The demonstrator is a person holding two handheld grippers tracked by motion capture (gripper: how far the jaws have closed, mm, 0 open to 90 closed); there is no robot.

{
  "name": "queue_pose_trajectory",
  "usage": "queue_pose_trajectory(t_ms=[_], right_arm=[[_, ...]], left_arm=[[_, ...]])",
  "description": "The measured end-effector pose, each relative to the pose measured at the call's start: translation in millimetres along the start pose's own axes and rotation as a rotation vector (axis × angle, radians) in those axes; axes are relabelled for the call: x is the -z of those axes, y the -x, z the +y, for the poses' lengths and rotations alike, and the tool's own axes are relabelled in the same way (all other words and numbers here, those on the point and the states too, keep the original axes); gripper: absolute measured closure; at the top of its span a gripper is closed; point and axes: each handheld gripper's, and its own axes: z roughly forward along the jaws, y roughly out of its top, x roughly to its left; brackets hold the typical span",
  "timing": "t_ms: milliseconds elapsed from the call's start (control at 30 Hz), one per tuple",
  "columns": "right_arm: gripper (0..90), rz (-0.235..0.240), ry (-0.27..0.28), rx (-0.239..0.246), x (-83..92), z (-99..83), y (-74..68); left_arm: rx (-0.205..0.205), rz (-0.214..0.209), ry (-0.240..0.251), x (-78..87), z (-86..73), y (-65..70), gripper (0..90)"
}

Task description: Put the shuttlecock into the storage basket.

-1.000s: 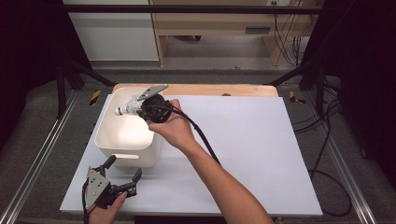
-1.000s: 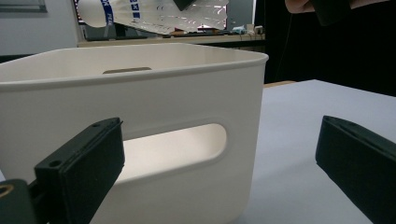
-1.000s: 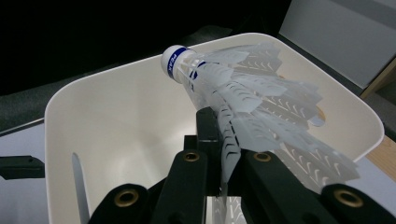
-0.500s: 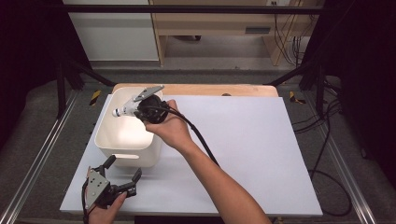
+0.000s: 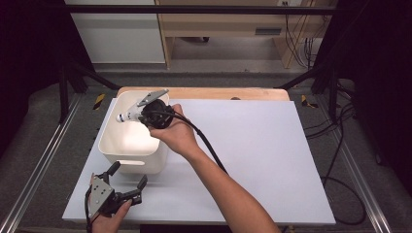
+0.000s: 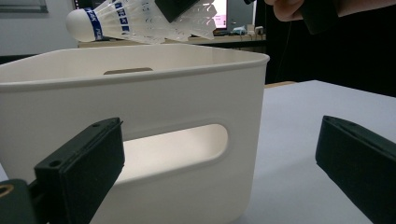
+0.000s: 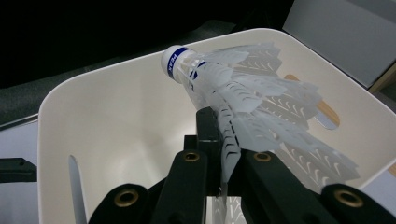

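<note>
Shuttlecock: white shuttlecock with a blue band round its cork, pinched by its feathered skirt in the right gripper and held in the air above the bin, cork end pointing out over the bin's open top.
Shuttlecock, close up: from the right gripper view the shuttlecock lies tilted, cork up and away, its feathers squeezed flat between the two black jaws.
Shuttlecock, from the side: in the left gripper view the shuttlecock hangs clear above the bin's rim, not touching it.
Right gripper: right gripper is closed tight on the shuttlecock's feathers, above the far part of the bin; the person's hand holds it from the bin's right side, a black cable trailing back along the forearm.
Bin: white plastic bin with a slot handle in its near wall, standing on the left part of the white table top.
Left gripper: left gripper rests low on the table top just in front of the bin, jaws spread wide with nothing between them, pointing at the bin's handle slot.
</note>
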Motion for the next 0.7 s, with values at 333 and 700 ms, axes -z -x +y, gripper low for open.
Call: queue_pose_trajectory(t_ms=[333,700], right_arm=[[89.1,0.005,-0.005,0.003,-4.7,-0.1,-1.1],[89.1,0.007,-0.013,0.007,-8.6,-0.9,-2.6]], left_arm=[[-0.002,-0.003,-0.002,-0.3,0.0,0.7,1.4],[-0.001,-0.003,-0.001,-0.1,0.1,0.6,1.4]])
